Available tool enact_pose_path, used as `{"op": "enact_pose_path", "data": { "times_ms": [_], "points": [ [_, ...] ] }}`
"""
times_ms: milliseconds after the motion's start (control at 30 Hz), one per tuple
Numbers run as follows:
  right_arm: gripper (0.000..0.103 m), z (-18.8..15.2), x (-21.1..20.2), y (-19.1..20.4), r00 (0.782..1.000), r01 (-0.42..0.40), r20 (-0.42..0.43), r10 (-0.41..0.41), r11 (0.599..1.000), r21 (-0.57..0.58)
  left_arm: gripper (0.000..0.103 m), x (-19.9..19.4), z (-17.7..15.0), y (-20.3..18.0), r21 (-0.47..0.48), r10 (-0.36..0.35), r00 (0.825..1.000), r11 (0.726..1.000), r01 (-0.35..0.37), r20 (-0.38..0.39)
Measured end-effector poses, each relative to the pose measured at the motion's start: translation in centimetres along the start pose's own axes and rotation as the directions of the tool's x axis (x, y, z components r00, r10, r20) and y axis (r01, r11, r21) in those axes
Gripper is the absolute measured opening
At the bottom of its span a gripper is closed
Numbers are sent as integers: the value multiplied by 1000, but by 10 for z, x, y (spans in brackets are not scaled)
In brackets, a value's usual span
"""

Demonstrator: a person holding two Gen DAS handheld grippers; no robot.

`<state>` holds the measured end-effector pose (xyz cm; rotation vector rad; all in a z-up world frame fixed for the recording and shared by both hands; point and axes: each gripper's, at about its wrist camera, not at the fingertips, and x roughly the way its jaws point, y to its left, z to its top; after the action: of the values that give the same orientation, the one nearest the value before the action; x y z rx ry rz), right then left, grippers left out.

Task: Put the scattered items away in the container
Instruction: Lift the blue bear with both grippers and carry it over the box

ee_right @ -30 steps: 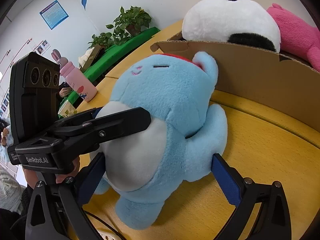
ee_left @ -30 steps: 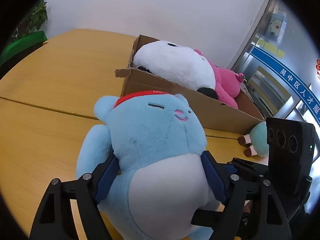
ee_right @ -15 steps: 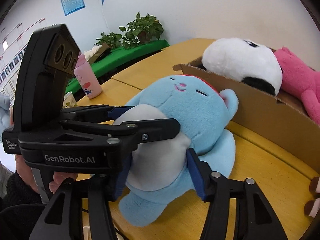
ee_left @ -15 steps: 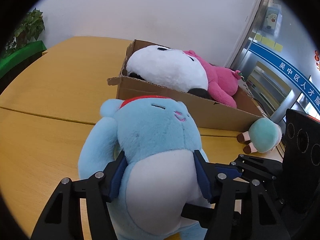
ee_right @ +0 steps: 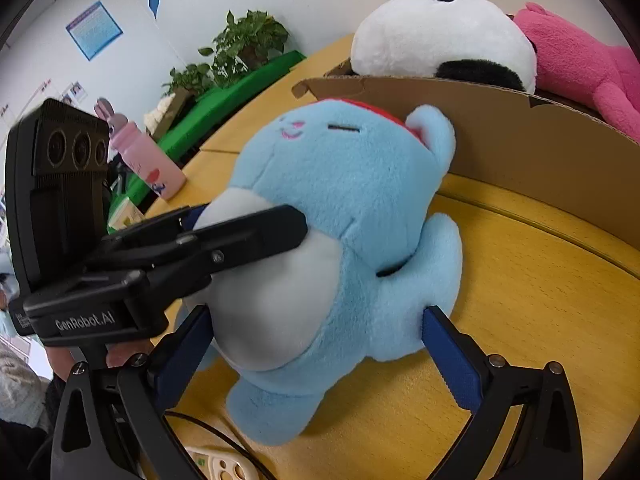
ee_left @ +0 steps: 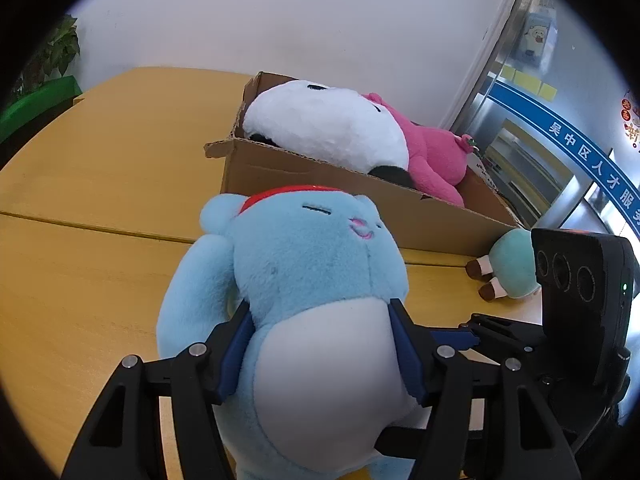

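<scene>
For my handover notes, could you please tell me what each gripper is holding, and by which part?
The left gripper grips the blue plush toy across its white belly, one pad on each flank. The right gripper straddles its lower body wide open, holding nothing.

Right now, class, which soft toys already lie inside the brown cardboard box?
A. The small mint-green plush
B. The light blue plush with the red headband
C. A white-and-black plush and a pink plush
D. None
C: the white-and-black plush and pink plush lie inside the brown cardboard box.
</scene>
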<state>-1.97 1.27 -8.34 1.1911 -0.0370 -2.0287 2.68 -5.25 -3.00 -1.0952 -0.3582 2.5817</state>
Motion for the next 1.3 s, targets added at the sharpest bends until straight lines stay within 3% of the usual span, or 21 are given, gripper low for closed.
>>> {"op": "enact_pose_path", "data": {
  "times_ms": [133,267,500,767,933,1100,1200,1300],
  "points": [
    [101,-14,9,7,996,31,-84,-34,999,-38,63,0,-2,2,-7,-7,1000,1000,7,4],
    [79,-15,15,18,997,29,-64,-33,997,-67,64,-1,-4,7,-26,-26,1000,999,27,14],
    [60,-22,10,33,998,59,-10,-60,990,-132,64,-7,-6,14,-49,-59,998,997,60,30],
    [56,-29,-29,42,986,148,104,-130,969,-196,63,-29,9,-21,3,-110,989,994,110,101],
    [56,-12,-80,29,962,221,206,-178,952,-212,63,-33,47,-66,117,-140,980,985,124,141],
    [57,30,-133,9,916,333,303,-263,920,-206,63,-35,98,-128,240,-164,960,965,109,225],
    [57,59,-158,-8,889,371,355,-290,909,-189,63,-31,132,-159,273,-174,946,957,98,272],
    [57,79,-166,-31,878,375,379,-294,913,-162,63,-17,158,-174,287,-174,944,954,90,281]
  ]
}}
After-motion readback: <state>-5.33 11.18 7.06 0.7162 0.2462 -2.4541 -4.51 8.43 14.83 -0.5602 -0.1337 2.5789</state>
